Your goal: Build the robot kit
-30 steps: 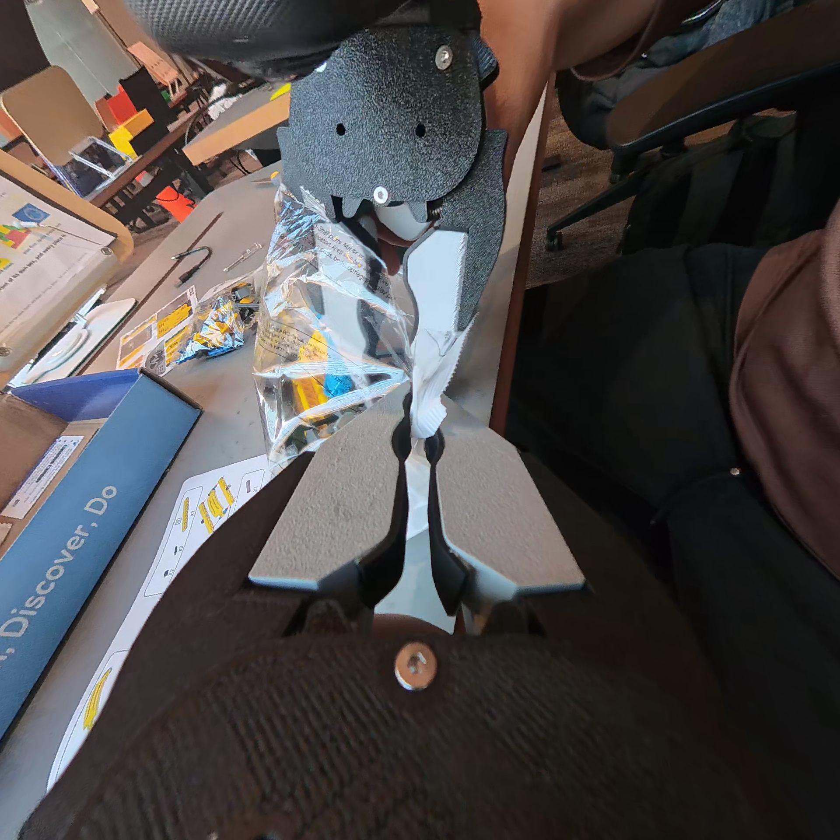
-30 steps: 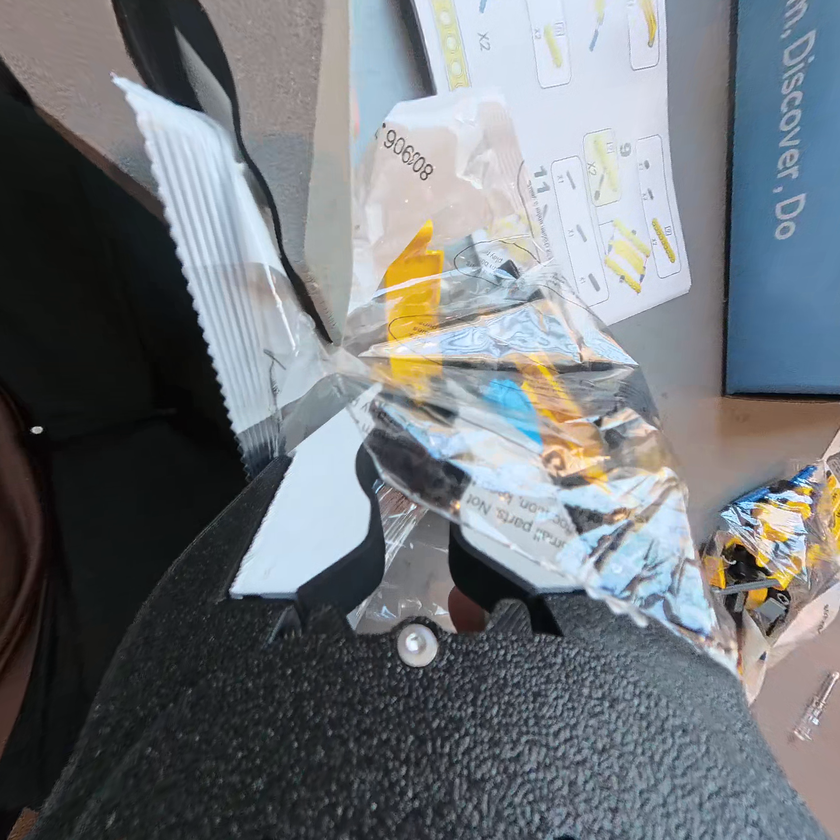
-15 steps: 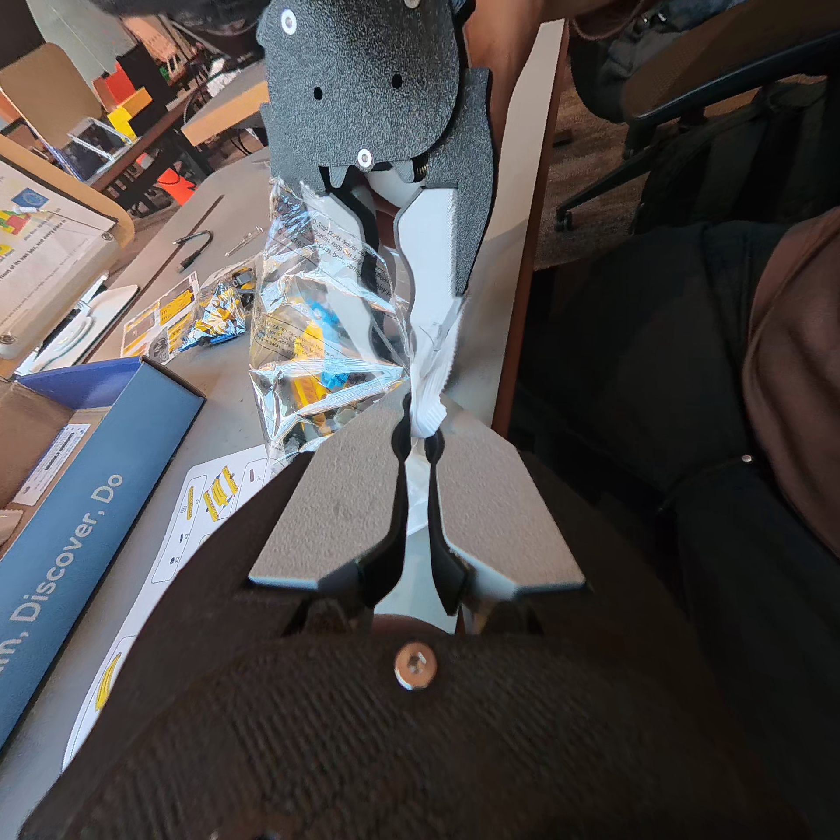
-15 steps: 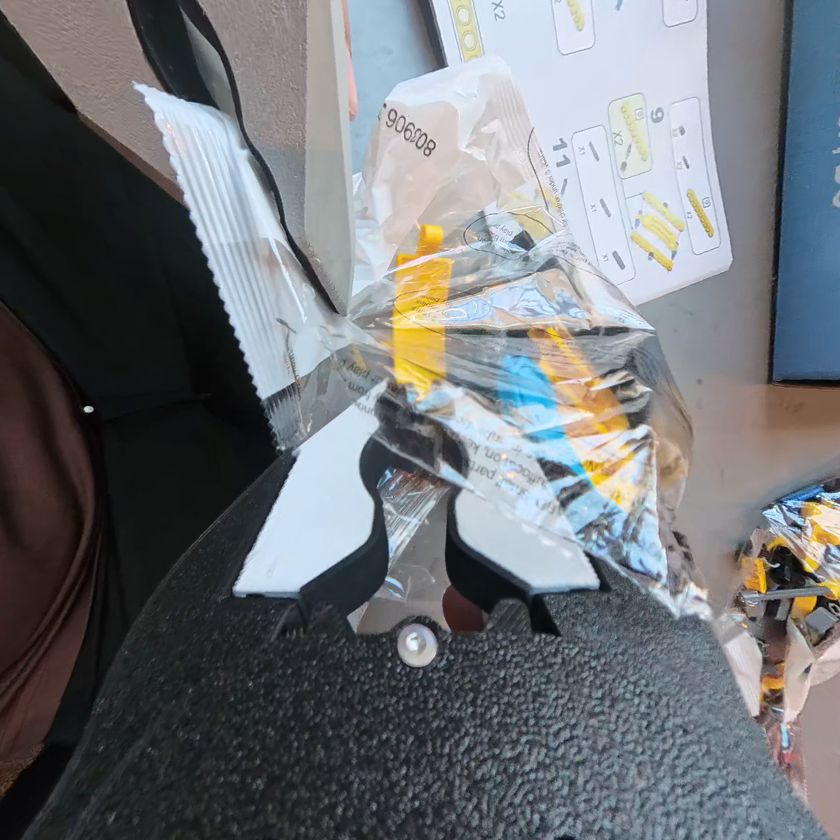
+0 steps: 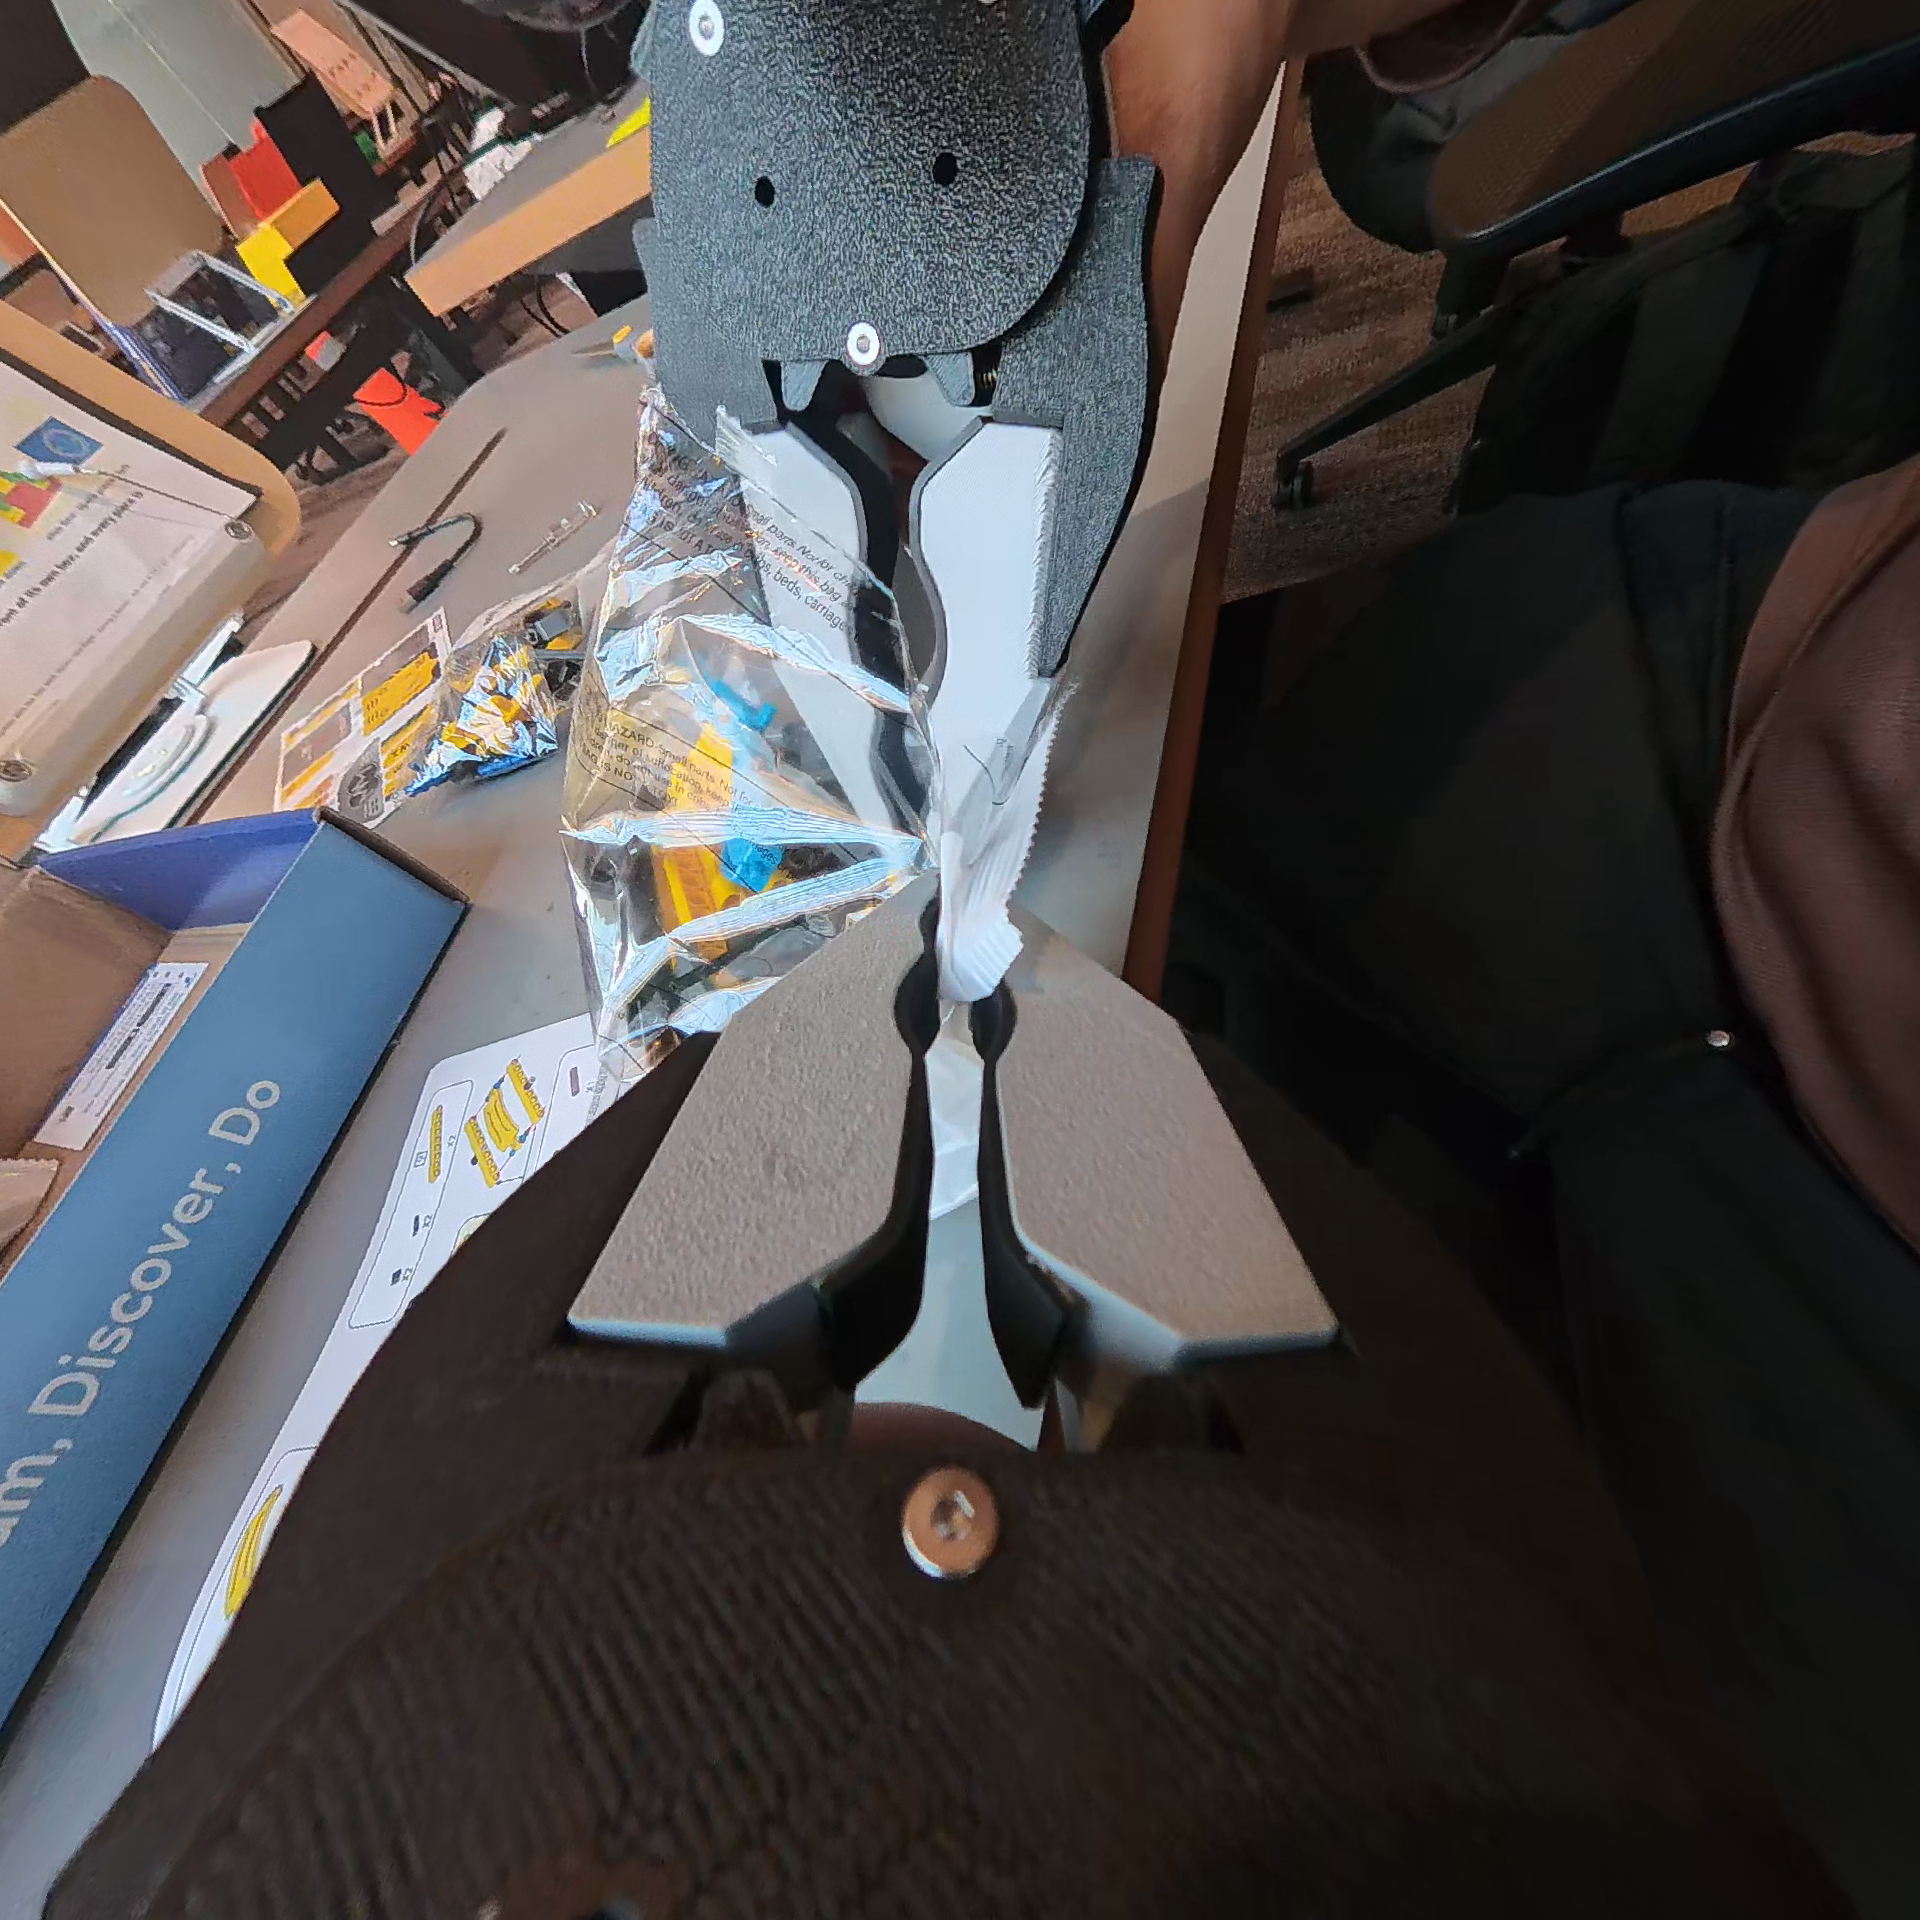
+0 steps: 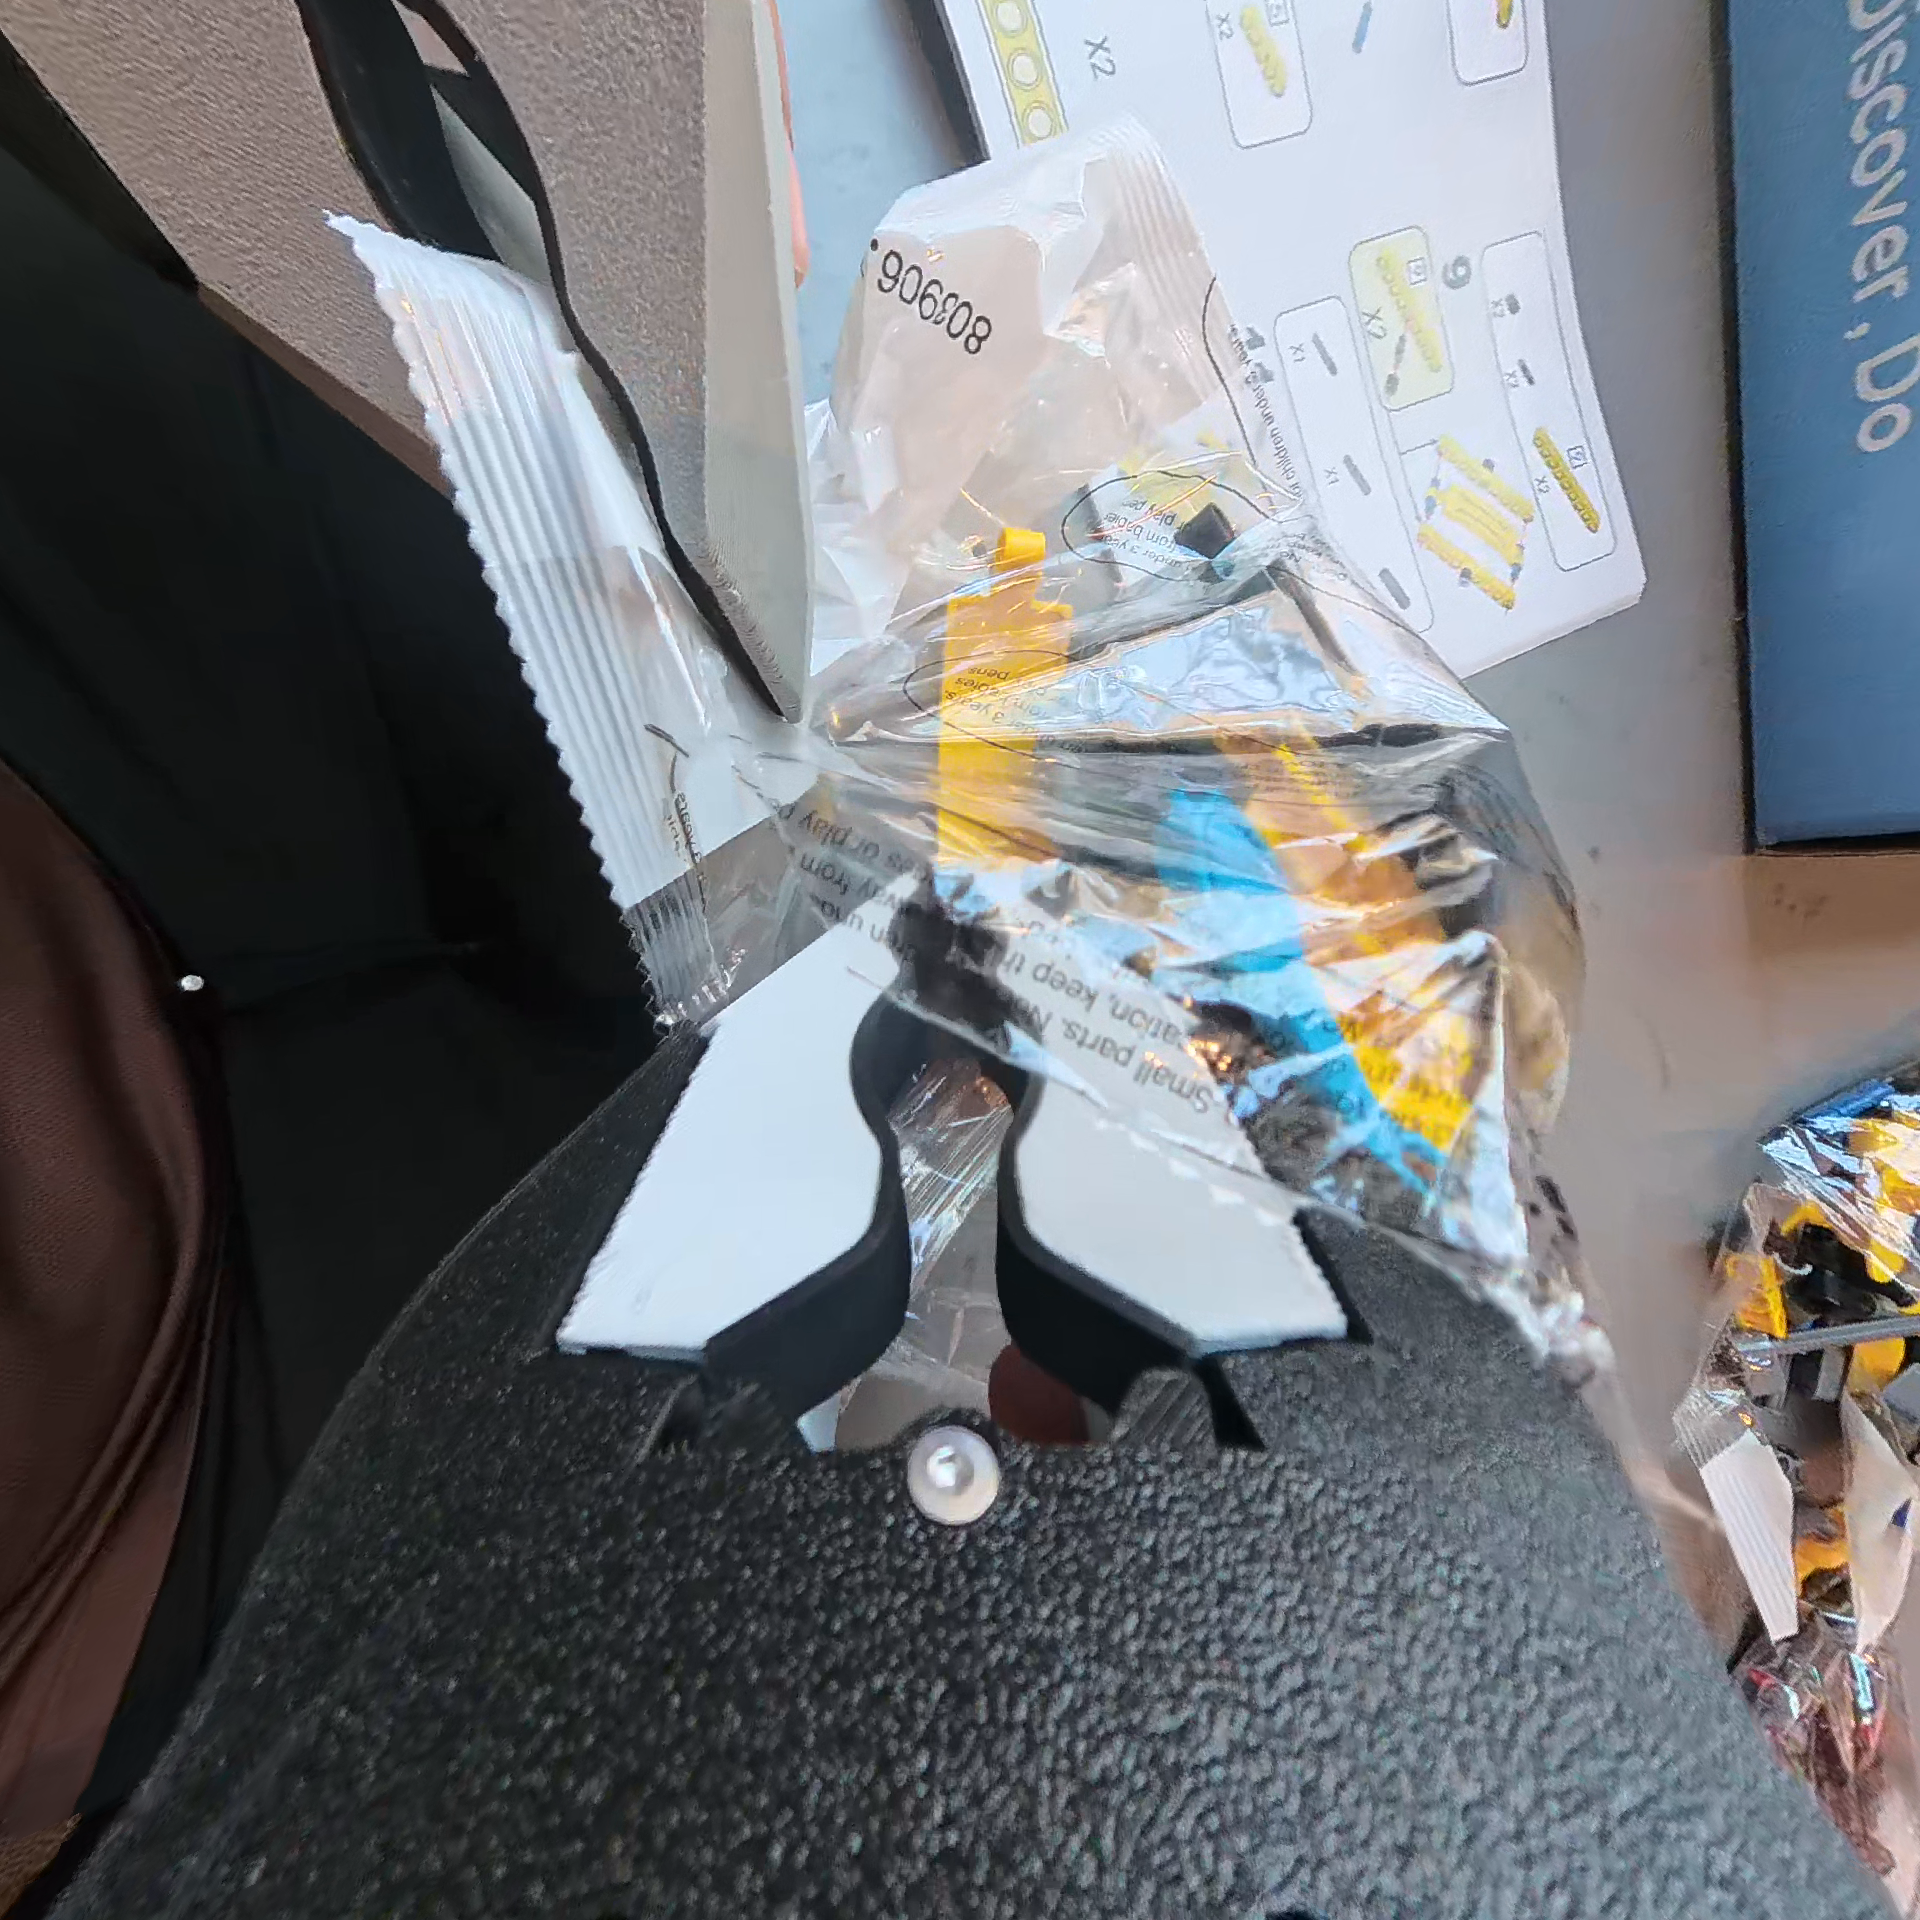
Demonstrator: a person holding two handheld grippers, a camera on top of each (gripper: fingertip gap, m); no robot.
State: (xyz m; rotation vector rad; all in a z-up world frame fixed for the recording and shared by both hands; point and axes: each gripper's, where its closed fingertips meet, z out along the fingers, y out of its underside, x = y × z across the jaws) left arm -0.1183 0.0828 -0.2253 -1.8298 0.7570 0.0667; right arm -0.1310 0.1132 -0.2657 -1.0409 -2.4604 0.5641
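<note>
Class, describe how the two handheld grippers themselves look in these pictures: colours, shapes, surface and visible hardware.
The left gripper has a dark brown ribbed body with one silver screw, and flat grey fingers edged in black. The right gripper has a black pebbled body, a silver screw and white fingers with curvy black inner edges. No cables show.

A busy workroom with desks and building toys

A grey table (image 5: 416, 540) holds a blue box (image 5: 208, 1122), a picture guide sheet (image 5: 488, 1132) and a bag of small toy parts (image 5: 499, 707). Behind stand more desks (image 5: 520, 208), bright blocks (image 5: 281, 229) and an office chair (image 5: 1621, 156).
</note>
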